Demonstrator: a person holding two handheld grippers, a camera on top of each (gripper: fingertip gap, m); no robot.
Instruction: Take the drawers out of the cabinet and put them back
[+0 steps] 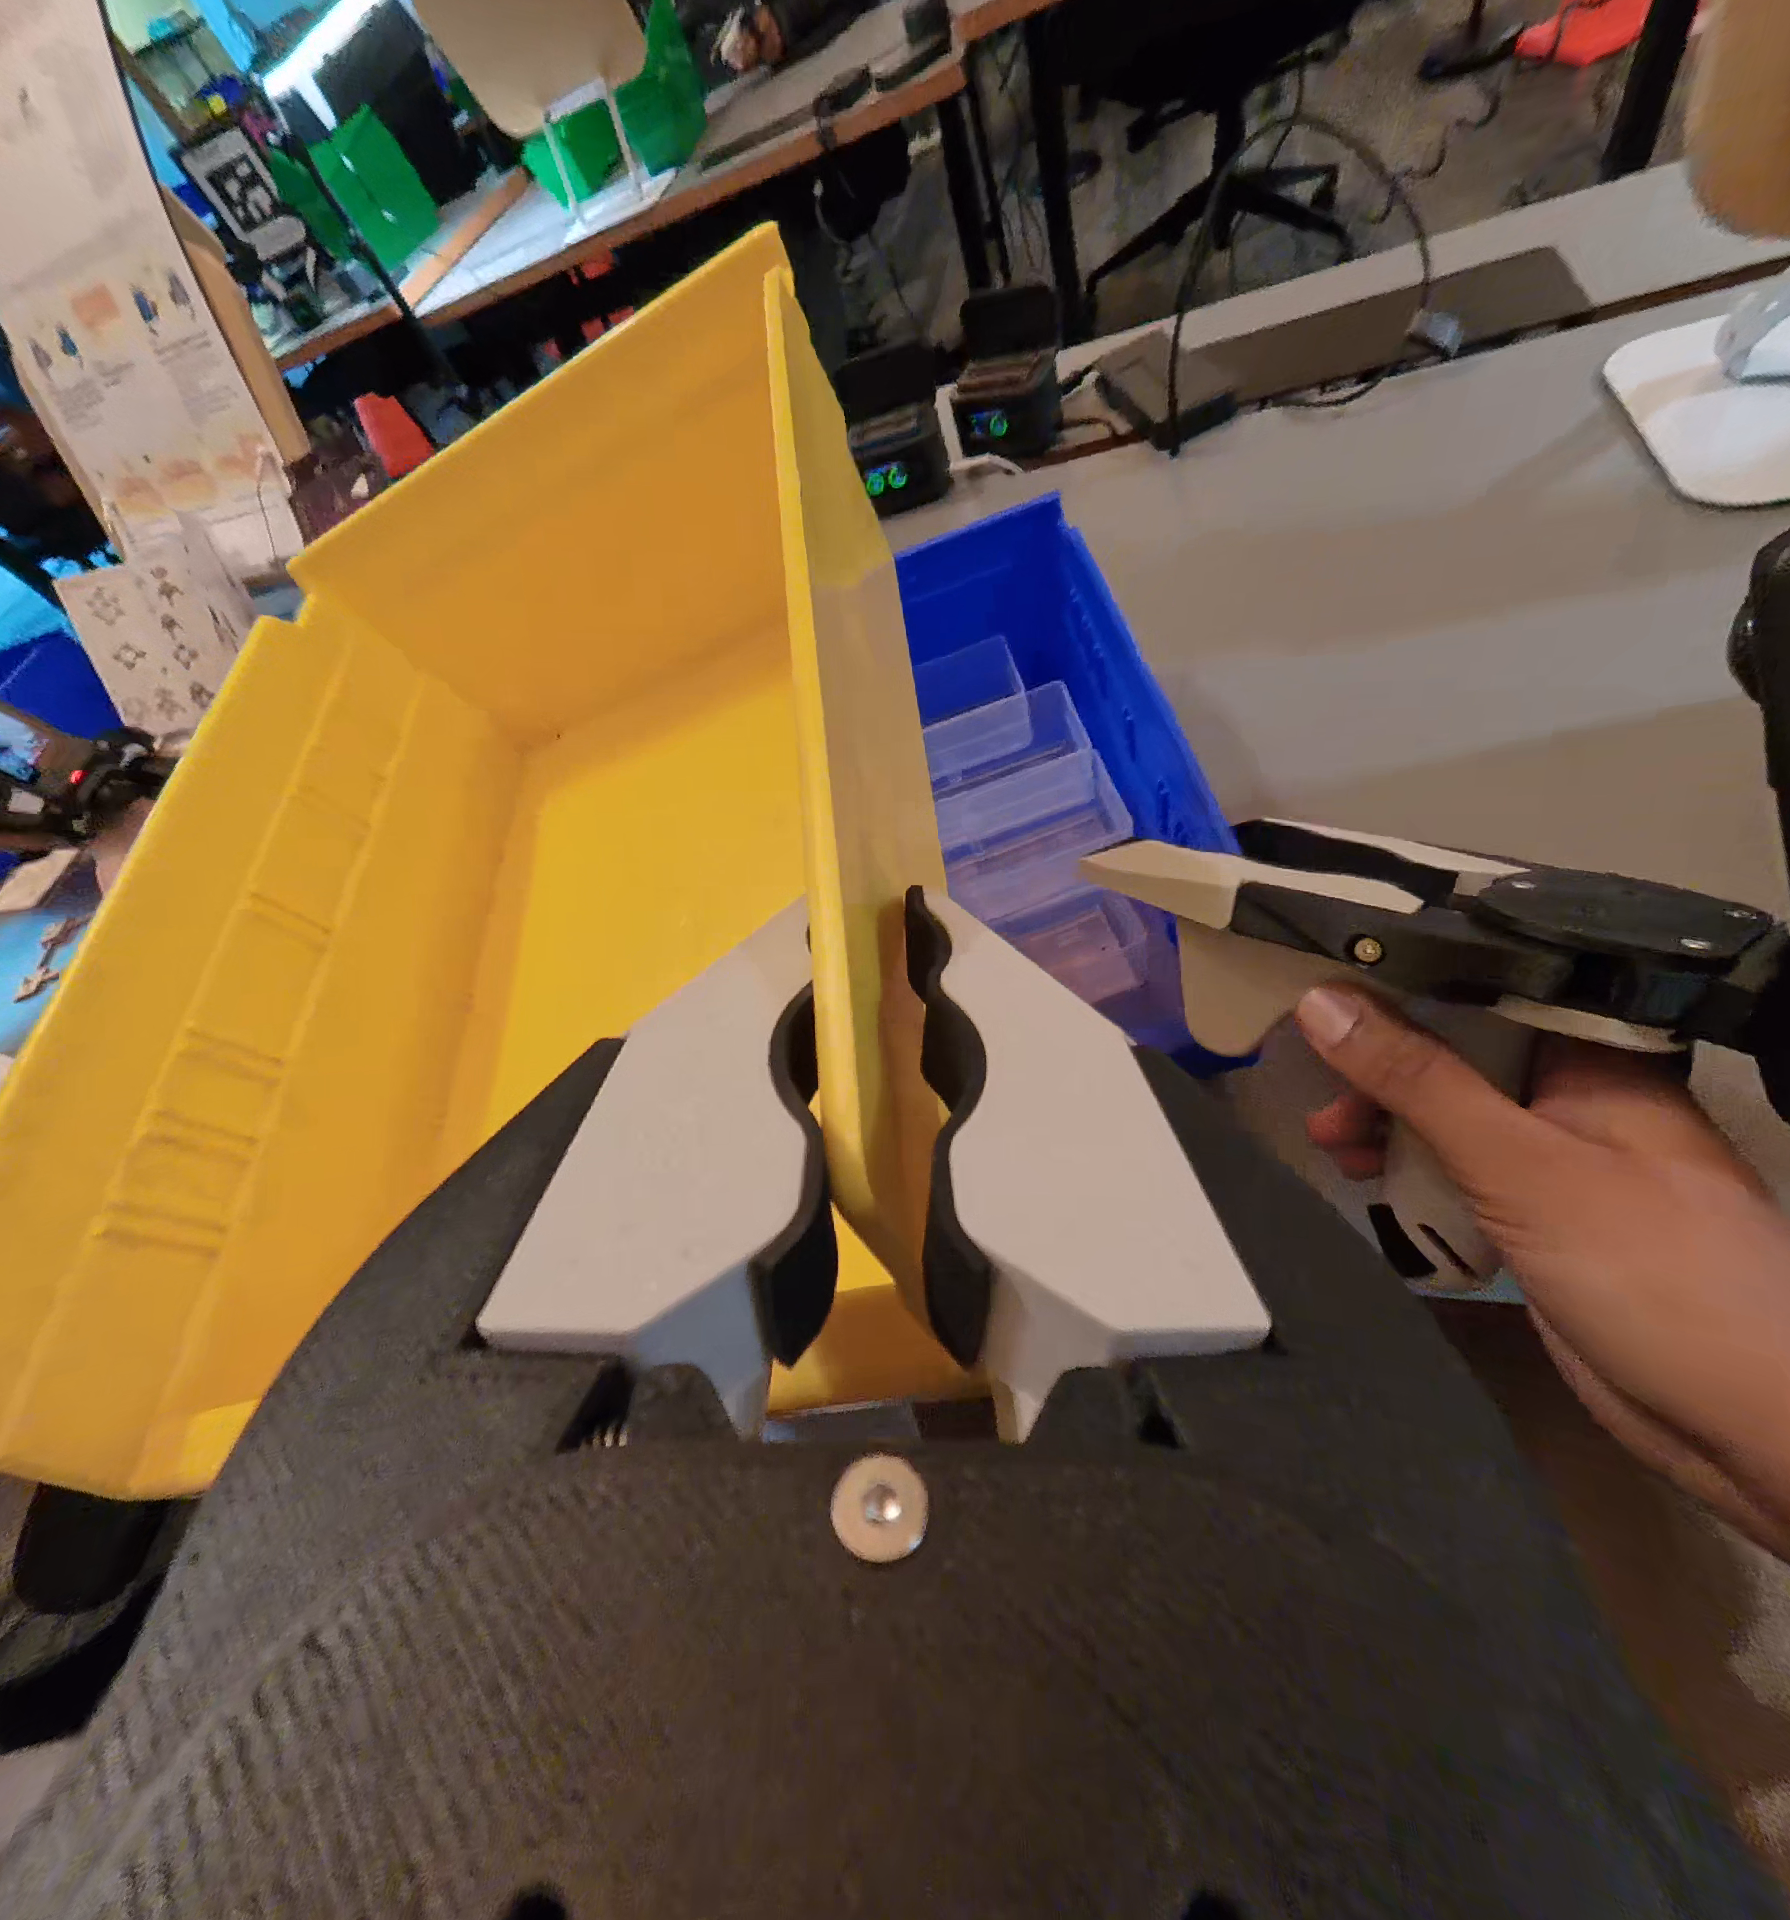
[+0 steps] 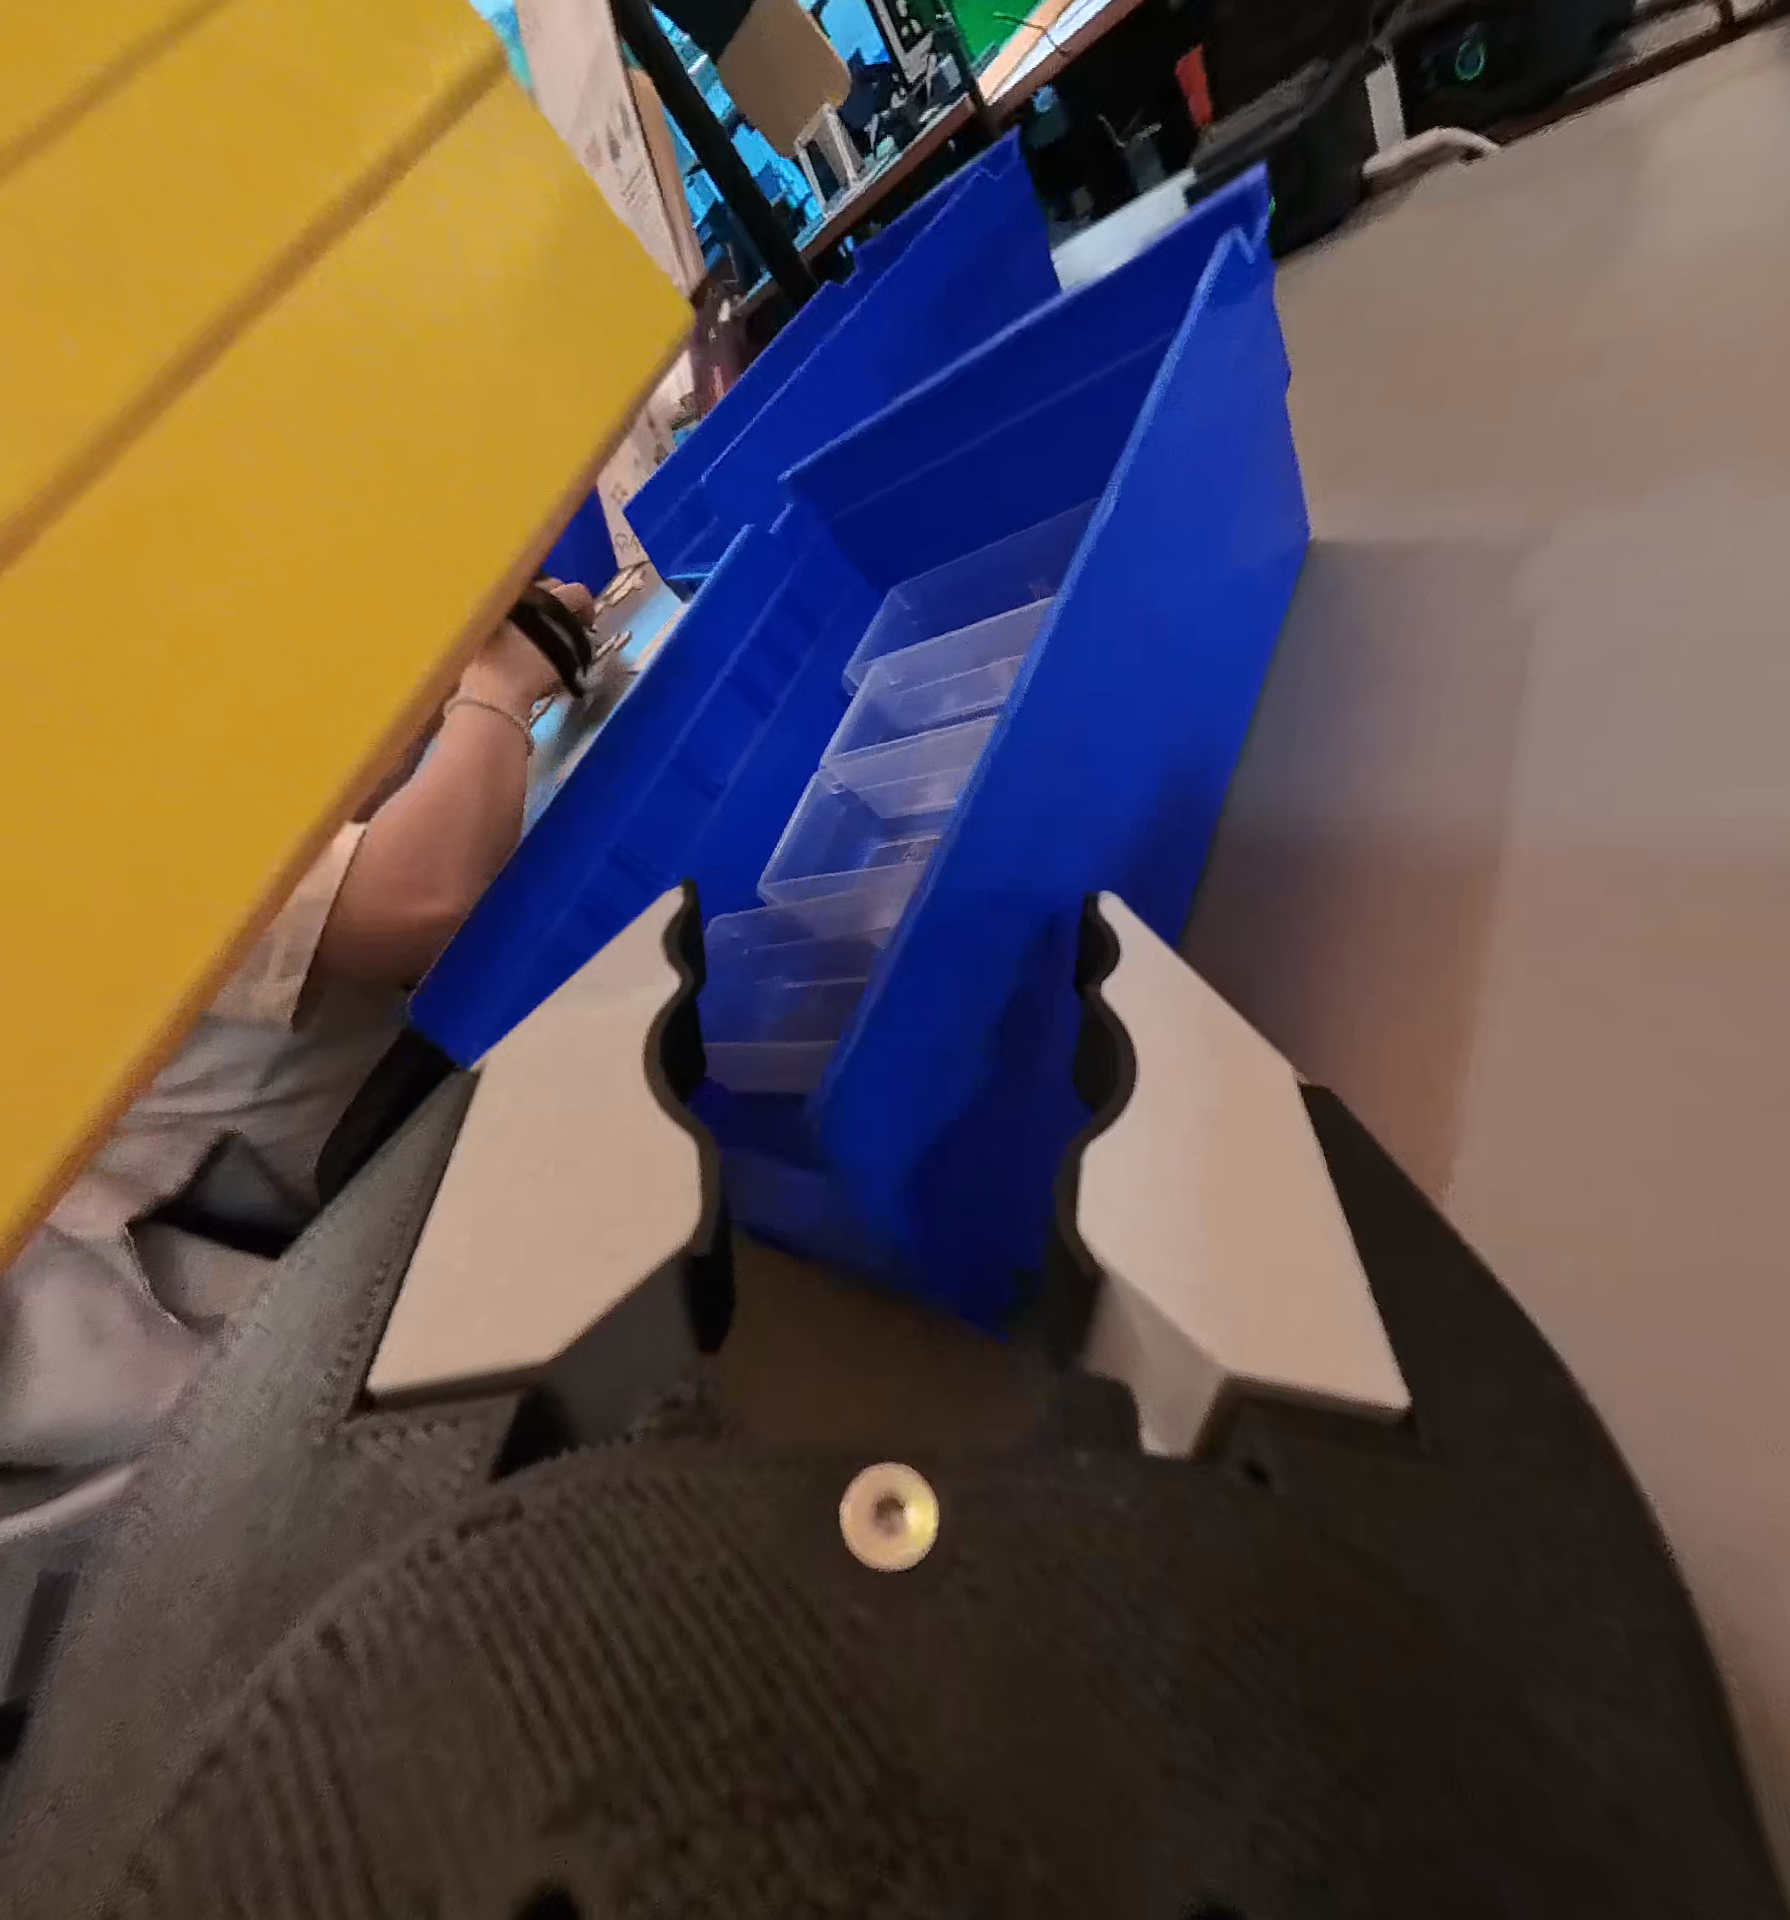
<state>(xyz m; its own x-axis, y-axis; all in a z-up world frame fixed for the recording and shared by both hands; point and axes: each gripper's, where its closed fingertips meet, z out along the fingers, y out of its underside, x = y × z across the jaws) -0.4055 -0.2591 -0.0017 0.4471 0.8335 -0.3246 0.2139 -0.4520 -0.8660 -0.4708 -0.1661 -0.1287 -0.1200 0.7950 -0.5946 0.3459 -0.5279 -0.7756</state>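
Closest to my left camera, the left gripper [image 1: 863,1049] is clamped on the right side wall of a yellow drawer [image 1: 382,935]; its two grey fingers [image 1: 683,1164] press that thin wall from both sides. I note the yellow drawer is tilted, its open inside facing 9 o'clock, and nothing shows inside it. Just past the gripped wall, toward 1 o'clock, a blue drawer [image 1: 1109,644] sits on the grey table [image 1: 1442,644] and holds a row of clear plastic boxes [image 1: 1016,790]. At 3 o'clock in the left view a hand [image 1: 1556,1216] holds the right gripper [image 1: 1119,868], which points toward 9 o'clock, near the blue drawer.

On my right camera, the right gripper [image 2: 891,935] stands wide open with nothing between its fingers [image 2: 558,1174]. The blue drawer [image 2: 1109,727] lies directly ahead at 12 o'clock, its near end between the fingertips; whether they touch it I cannot tell. The clear plastic boxes [image 2: 922,748] are lined up inside. The yellow drawer [image 2: 195,520] fills the view from 9 to 11 o'clock, raised above the table [image 2: 1597,727]. I see no cabinet in either view.
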